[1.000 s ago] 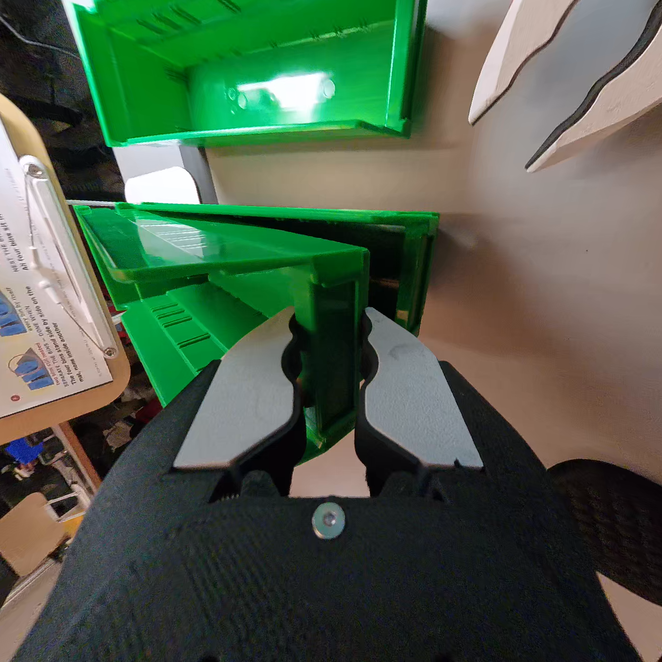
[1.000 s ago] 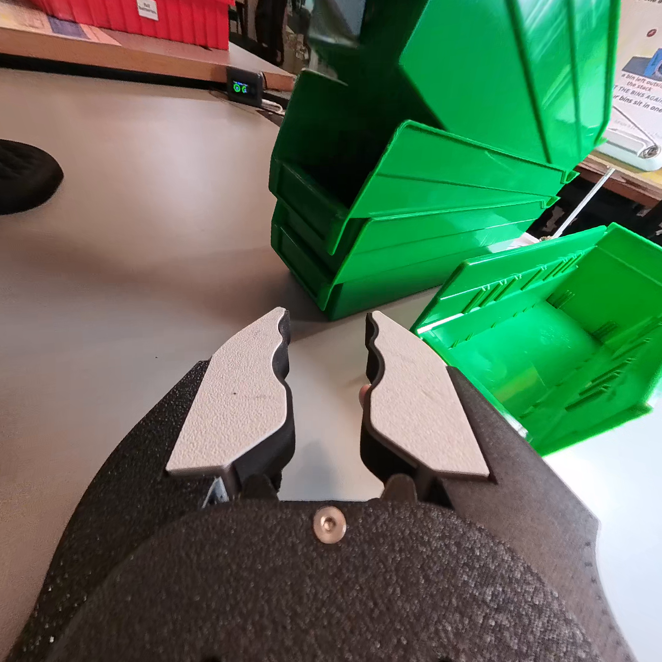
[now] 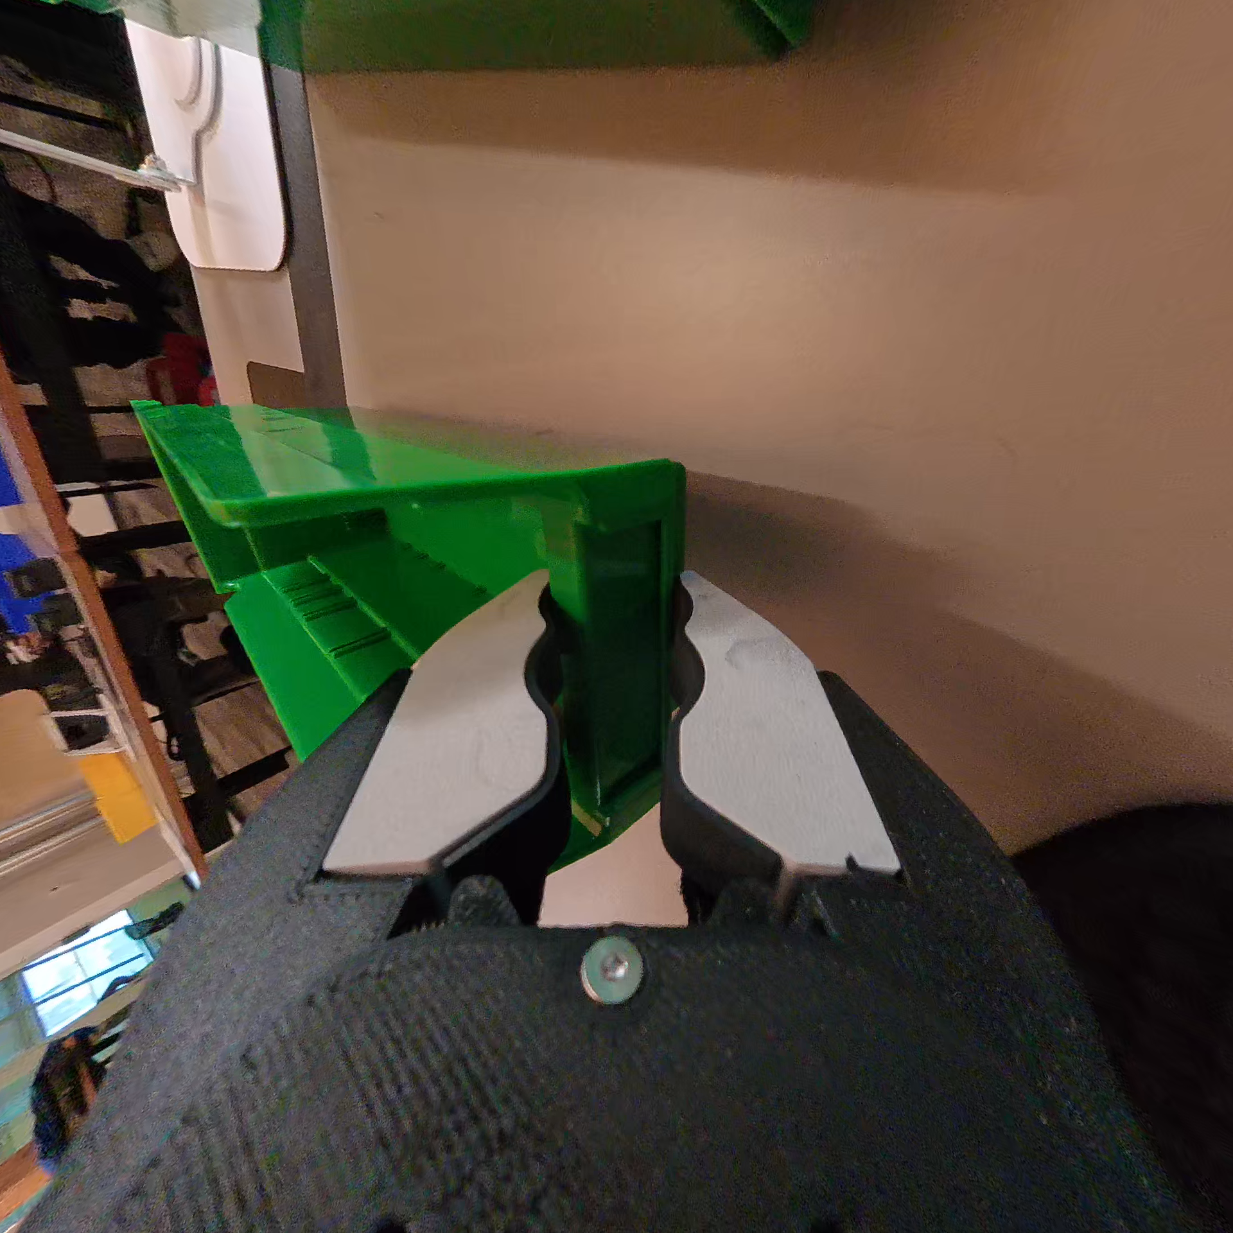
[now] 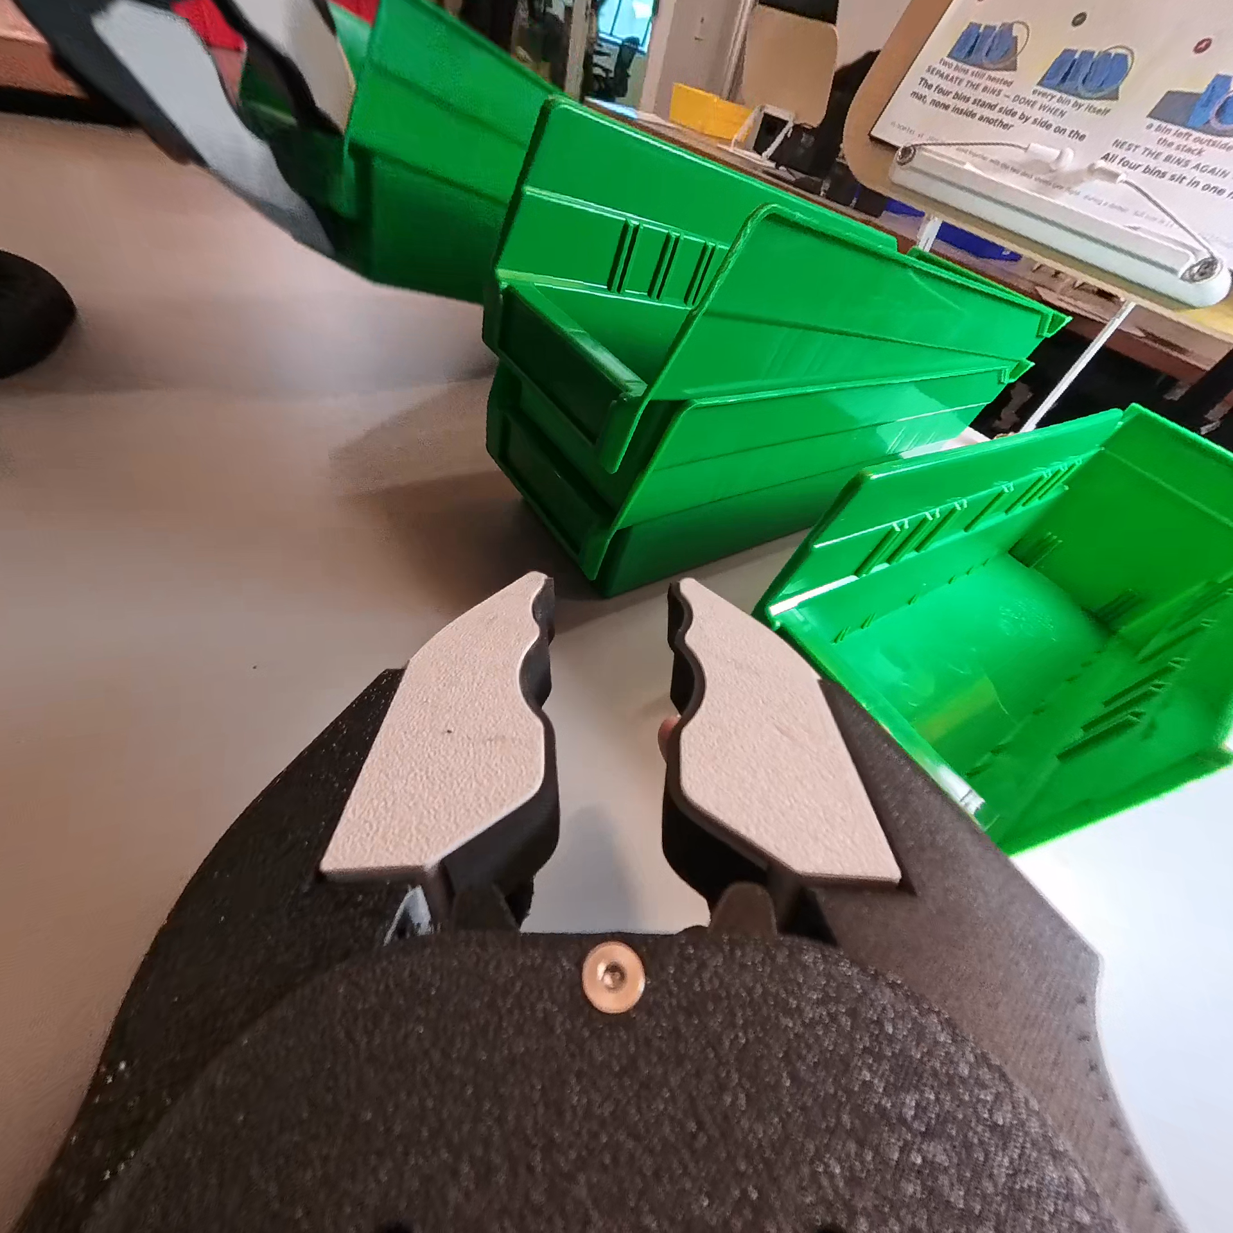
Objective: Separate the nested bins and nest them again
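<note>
We see the left claw [image 3: 614, 667] clamped on the front lip of one green bin [image 3: 414, 534], held clear of the grey desk [image 3: 867, 333]. In the right wrist view that bin [image 4: 427, 153] hangs up left, apart from the stack of nested green bins [image 4: 767, 400], which looks three deep on the desk. A fourth green bin [image 4: 1034, 634] lies tipped on its side just right of the stack. Right claw [image 4: 610, 634] gapes empty, low over the desk, near the stack's front corner. Instruction clipboard [image 4: 1067, 133] stands behind
</note>
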`<state>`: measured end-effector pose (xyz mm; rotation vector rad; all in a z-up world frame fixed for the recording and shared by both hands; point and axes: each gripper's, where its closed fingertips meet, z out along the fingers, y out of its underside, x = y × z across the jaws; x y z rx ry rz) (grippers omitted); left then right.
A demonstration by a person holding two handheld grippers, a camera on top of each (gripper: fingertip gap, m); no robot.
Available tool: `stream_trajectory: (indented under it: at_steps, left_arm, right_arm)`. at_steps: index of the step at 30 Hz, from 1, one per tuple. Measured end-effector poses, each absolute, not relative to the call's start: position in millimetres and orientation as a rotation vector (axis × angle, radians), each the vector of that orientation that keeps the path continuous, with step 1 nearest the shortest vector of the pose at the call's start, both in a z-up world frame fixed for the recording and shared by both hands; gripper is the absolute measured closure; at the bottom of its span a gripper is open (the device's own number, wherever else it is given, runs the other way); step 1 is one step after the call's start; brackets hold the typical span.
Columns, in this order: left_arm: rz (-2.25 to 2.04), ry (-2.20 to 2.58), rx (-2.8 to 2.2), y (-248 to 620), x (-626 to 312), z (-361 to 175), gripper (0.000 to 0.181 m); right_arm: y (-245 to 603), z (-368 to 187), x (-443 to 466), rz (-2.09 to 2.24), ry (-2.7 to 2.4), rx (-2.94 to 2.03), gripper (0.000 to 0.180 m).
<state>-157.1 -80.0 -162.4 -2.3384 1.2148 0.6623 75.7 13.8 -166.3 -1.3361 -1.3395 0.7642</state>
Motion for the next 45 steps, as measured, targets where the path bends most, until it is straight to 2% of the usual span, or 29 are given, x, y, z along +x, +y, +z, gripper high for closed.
stream_trajectory:
  at_steps: [17,23,26,30,34,40,45]
  left_arm:
    - [0.82,1.245,-2.233,-61.9,-178.0,-220.9,0.15]
    - [0.409,0.889,-2.113,-74.5,-132.3,-172.9,0.129]
    - [0.069,0.715,-1.869,-81.3,-80.2,-124.8,0.132]
    - [-0.154,0.543,-1.667,-77.4,-44.6,-86.2,0.138]
    - [-0.221,0.395,-1.624,-53.3,-48.1,-90.3,0.138]
    - [-0.161,0.317,-1.663,-48.3,-75.1,-124.4,0.137]
    - [-0.182,0.304,-1.676,-52.8,-77.0,-126.3,0.136]
  right_arm:
    - [13.9,-163.6,75.9,0.768,-1.325,-1.316,0.148]
    - [16.3,-158.5,77.8,0.751,-1.308,-1.297,0.148]
    - [20.0,-139.6,74.2,0.666,-1.306,-1.241,0.148]
    - [15.0,-91.8,55.7,0.626,-1.337,-1.172,0.15]
    - [19.2,-79.0,34.3,0.488,-1.573,-1.193,0.141]
    - [29.4,-98.5,26.8,0.221,-1.948,-1.176,0.133]
    - [17.2,-77.0,-1.1,0.08,-1.998,-0.974,0.139]
